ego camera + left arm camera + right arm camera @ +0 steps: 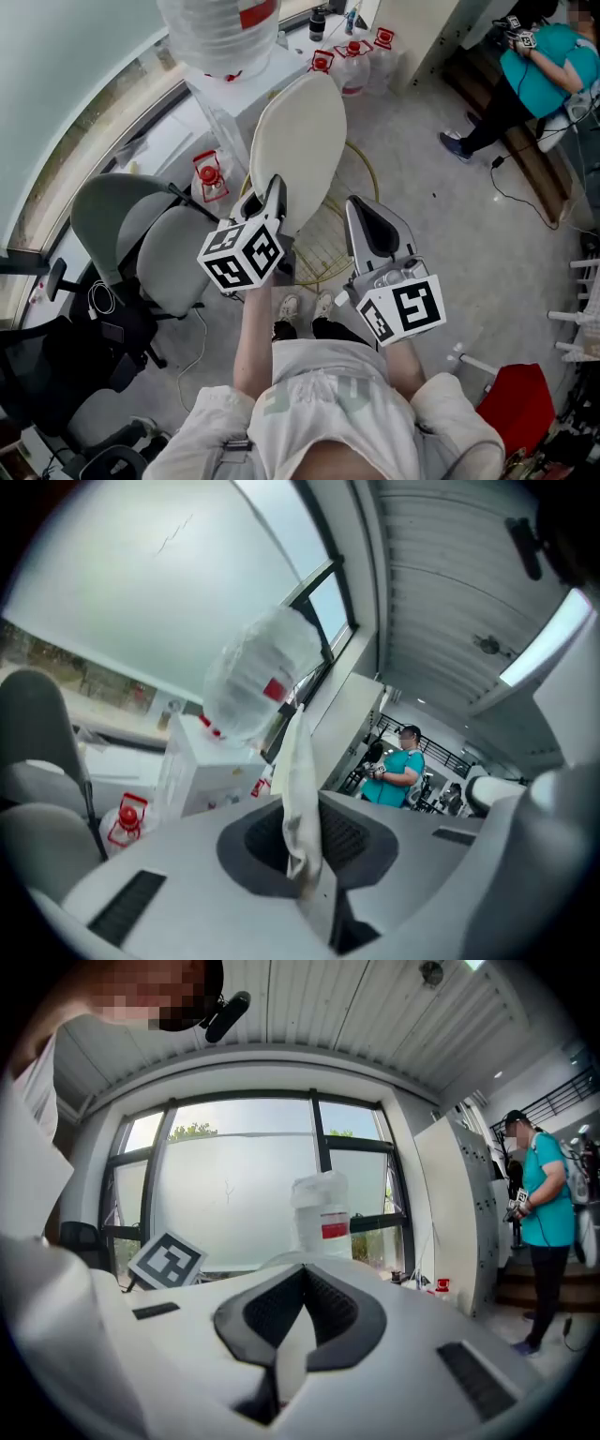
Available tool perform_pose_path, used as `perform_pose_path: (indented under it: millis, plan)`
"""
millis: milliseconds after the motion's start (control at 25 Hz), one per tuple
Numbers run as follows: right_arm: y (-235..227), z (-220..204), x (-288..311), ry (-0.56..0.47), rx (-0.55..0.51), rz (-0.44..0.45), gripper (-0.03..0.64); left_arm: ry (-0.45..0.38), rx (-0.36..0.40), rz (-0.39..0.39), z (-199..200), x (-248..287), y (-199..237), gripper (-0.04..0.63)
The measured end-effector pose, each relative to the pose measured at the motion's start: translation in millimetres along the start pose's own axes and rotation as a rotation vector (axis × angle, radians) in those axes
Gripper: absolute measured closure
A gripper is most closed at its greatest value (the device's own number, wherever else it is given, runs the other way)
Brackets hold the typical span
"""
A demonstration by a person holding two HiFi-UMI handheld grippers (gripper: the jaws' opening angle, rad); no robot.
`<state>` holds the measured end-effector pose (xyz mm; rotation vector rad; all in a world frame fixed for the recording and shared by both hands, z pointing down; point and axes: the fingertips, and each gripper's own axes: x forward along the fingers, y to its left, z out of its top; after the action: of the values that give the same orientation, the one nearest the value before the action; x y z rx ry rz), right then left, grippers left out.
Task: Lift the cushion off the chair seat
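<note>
The left hand-held gripper (274, 197) is clamped on the near rim of the cushion (298, 141). In the left gripper view, its jaws pinch a thin cream edge (302, 808) between the dark pads. The right hand-held gripper (371, 225) has its jaws together on nothing and rides beside the wire chair (328, 248).

The cushion stands up from that single grip, above the wire chair and tilted away from the person, so it appears to be clear of the seat. It is a pale oval pad that looks light and thin. It keeps its shape across the face but is soft and creased at the pinched rim. Held by one edge it may swing or creep out, so a deeper bite on the rim, or a second hold on the opposite edge, would be steadier.

Most of the wire chair's seat is hidden behind the cushion and both grippers, and only gold wire loops show. Whether the cushion's far edge touches anything beyond the wire chair cannot be told.
</note>
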<state>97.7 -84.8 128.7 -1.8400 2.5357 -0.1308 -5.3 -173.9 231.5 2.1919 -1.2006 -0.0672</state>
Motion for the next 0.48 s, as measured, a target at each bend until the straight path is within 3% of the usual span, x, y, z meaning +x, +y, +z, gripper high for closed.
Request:
perform_pose_path:
  millis: [280,480]
  plan:
    - [7,64,-3,-0.165,-0.061,0.006,0.604,-0.296,0.291,0.026,117,-57,-65,0.548]
    - [11,95,-12,-0.246,-0.071,0.006,0.604,-0.475,0.454,0.071,164,-104,-105,0.548]
